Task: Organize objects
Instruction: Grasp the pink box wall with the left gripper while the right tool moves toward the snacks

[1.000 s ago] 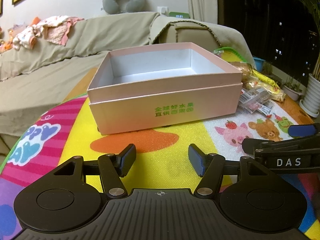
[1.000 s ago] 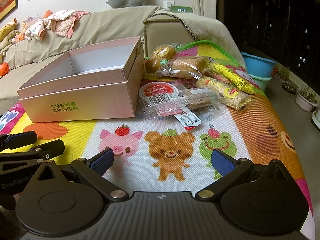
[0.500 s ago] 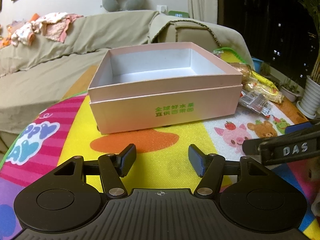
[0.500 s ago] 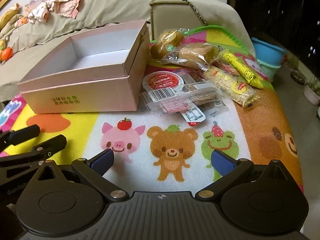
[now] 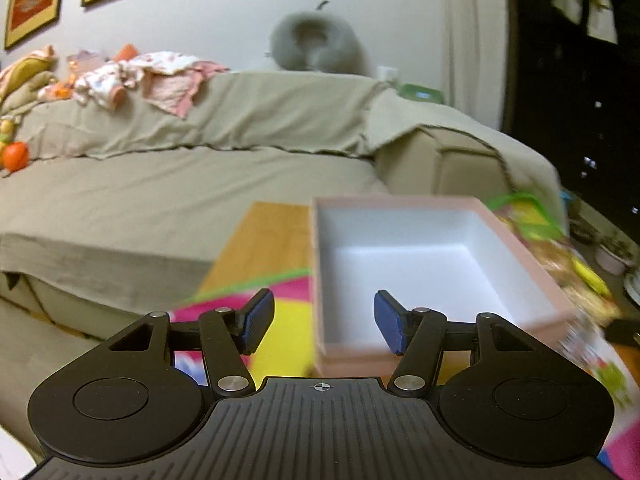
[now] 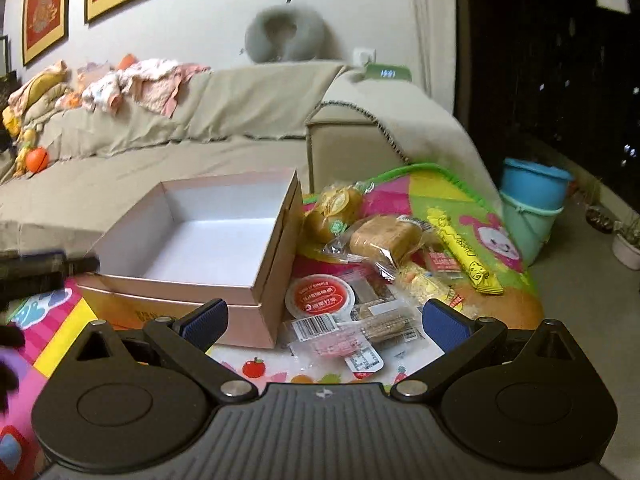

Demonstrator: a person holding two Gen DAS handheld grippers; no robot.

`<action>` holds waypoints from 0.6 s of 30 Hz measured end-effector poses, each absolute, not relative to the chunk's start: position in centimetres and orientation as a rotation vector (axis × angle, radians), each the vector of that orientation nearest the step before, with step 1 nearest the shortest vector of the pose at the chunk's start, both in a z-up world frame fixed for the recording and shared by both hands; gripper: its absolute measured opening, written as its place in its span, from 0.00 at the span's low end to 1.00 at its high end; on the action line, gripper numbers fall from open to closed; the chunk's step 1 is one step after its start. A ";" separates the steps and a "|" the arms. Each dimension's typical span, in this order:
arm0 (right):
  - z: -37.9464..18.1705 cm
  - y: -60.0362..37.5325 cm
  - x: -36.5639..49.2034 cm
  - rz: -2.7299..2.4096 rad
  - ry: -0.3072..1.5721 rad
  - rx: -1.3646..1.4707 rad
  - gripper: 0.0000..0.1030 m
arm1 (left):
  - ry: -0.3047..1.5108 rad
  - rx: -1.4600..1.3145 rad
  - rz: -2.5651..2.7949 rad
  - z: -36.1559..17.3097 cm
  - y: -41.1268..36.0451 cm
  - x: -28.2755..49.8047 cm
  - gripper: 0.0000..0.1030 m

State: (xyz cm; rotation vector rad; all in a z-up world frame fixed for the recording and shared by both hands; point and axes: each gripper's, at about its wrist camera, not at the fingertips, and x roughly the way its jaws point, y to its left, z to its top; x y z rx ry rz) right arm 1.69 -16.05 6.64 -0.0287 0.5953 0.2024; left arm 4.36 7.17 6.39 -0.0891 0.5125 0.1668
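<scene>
An empty pink box with a white inside stands on the colourful mat. My left gripper is open and straddles the box's near left corner, holding nothing. My right gripper is open just above a heap of wrapped snacks to the right of the box: a red-lidded cup, clear packets with barcodes, a bread packet, a yellow stick packet and round buns. The left gripper's body shows blurred at the left edge of the right wrist view.
A colourful play mat covers the low wooden table. Behind it is a beige covered sofa with clothes and a grey neck pillow. Stacked blue buckets stand on the floor at the right.
Both grippers have risen and moved forward. The left one now sits over the box's near left corner; the right one is closer to the snack heap. Both stay open.
</scene>
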 end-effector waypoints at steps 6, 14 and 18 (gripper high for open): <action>5.4 -17.0 2.4 0.207 0.618 -0.076 1.00 | 0.568 -0.108 0.175 5.6 9.7 9.5 0.61; 3.1 -16.4 3.9 0.313 0.719 -0.122 1.00 | 0.643 -0.159 0.104 3.4 10.4 11.0 0.29; 2.9 -18.1 5.5 0.242 0.747 0.070 1.00 | 0.672 -0.172 0.096 2.8 10.4 11.3 0.12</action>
